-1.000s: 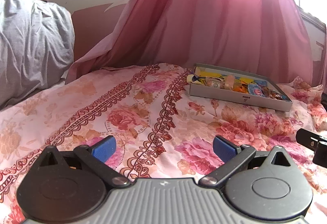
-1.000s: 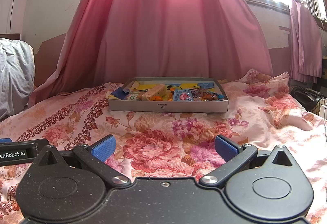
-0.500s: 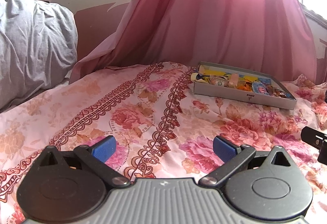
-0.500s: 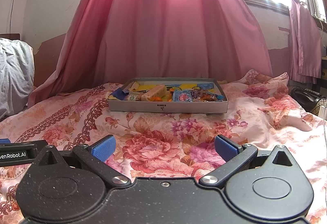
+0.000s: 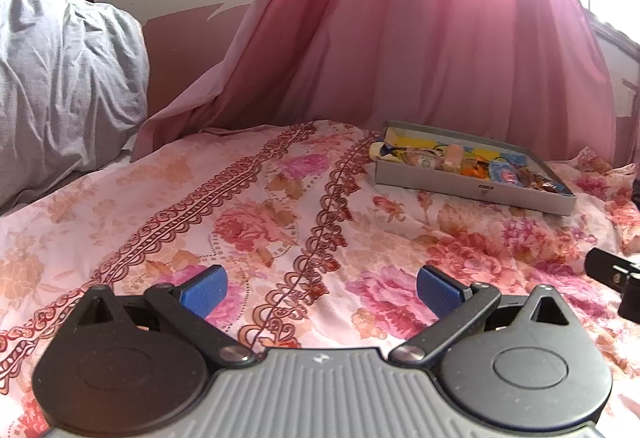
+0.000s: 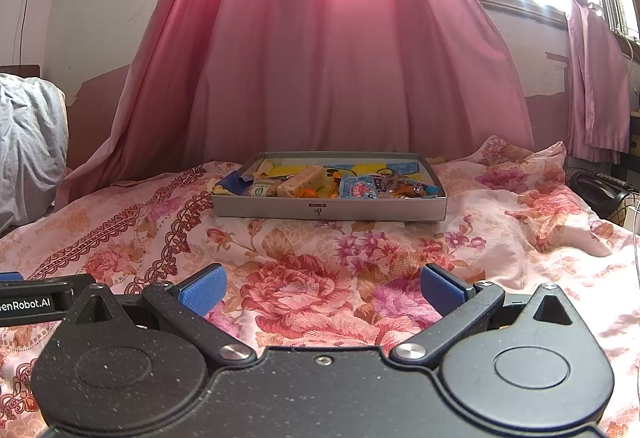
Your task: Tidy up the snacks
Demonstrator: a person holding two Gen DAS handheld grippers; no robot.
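Snacks [image 6: 332, 185] all sit in the grey box [image 6: 276, 207], far centre of the bed [image 6: 320, 278]; none loose on the cover that I can see; looks done or not started, can't tell which; left gripper [image 5: 320, 290] and right gripper [image 6: 322, 288] both wide open, empty, near edge, well short of the box.

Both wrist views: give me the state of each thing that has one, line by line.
Left gripper: open, holding nothing.
Right gripper: open, holding nothing.
Grey box: lidless, flat on the bedspread, snacks piled inside.
Pink curtain: drawn, hem touching the bed.
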